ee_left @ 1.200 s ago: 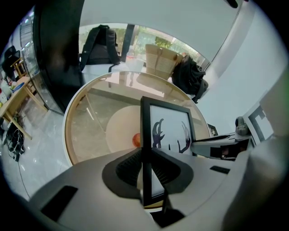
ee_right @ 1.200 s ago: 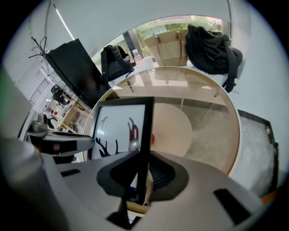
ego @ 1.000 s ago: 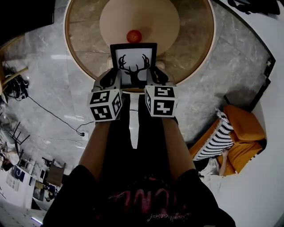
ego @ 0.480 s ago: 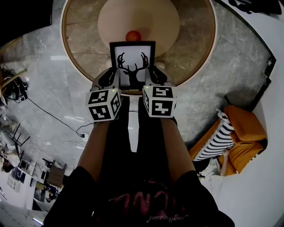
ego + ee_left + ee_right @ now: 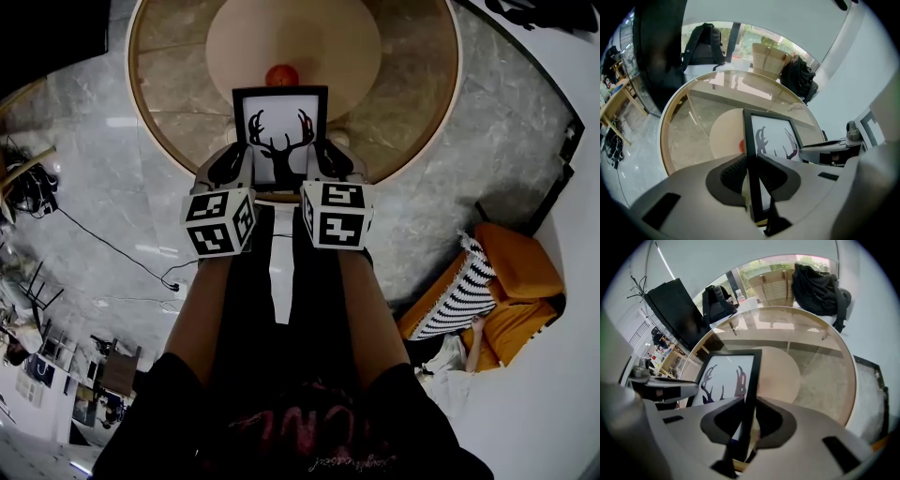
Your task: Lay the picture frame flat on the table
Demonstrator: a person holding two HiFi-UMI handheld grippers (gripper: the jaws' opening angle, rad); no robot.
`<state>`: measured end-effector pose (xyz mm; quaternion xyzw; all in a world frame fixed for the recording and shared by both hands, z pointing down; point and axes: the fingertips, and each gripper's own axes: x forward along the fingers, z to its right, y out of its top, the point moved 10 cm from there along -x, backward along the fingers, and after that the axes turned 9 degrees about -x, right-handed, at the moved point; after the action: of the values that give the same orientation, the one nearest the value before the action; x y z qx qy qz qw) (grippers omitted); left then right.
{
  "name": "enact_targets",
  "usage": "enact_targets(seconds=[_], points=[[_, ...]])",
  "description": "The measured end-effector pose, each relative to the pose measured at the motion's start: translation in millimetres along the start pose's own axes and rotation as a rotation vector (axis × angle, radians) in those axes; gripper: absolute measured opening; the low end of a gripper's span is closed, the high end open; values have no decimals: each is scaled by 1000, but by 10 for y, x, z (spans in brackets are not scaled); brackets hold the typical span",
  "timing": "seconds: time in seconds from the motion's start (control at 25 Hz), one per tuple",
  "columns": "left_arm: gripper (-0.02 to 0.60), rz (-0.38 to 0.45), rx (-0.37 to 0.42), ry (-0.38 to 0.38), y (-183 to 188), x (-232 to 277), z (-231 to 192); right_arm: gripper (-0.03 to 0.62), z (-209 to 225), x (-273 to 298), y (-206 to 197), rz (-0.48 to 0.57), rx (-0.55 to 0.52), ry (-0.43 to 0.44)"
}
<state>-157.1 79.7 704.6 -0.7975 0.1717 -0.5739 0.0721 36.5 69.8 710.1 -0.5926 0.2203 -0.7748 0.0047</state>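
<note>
Round glass-topped desk (image 5: 403, 103) with a pale wooden rim; a small red ball (image 5: 281, 75) rests near its centre, slightly toward six o'clock.

No legible text; pink lettering (image 5: 298, 424) on person's shirt (image 5: 178, 412) too blurred to read.

Head view: picture frame (image 5: 281, 131) lower edge hidden behind left gripper (image 5: 246, 161) and right gripper (image 5: 317, 159). Red ball (image 5: 281, 75) lower part hidden behind frame top. Table (image 5: 427, 112) far rim cut off by upper picture edge. Left gripper view: ball mostly behind frame edge.
</note>
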Motion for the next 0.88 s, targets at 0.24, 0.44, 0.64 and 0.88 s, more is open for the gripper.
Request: enact_targets(seconds=[0.24, 0.44, 0.64, 0.88], points=[[72, -14, 9, -10, -13, 27, -14, 81, 2, -6, -22, 12, 0, -5], [72, -20, 43, 0, -11, 13, -2, 81, 15, -33, -9, 26, 13, 0], [72, 0, 57, 2, -10, -46, 18, 81, 20, -78, -13, 35, 9, -8], [61, 10, 81, -2, 41, -114, 77, 81, 6, -176, 41, 56, 5, -20]])
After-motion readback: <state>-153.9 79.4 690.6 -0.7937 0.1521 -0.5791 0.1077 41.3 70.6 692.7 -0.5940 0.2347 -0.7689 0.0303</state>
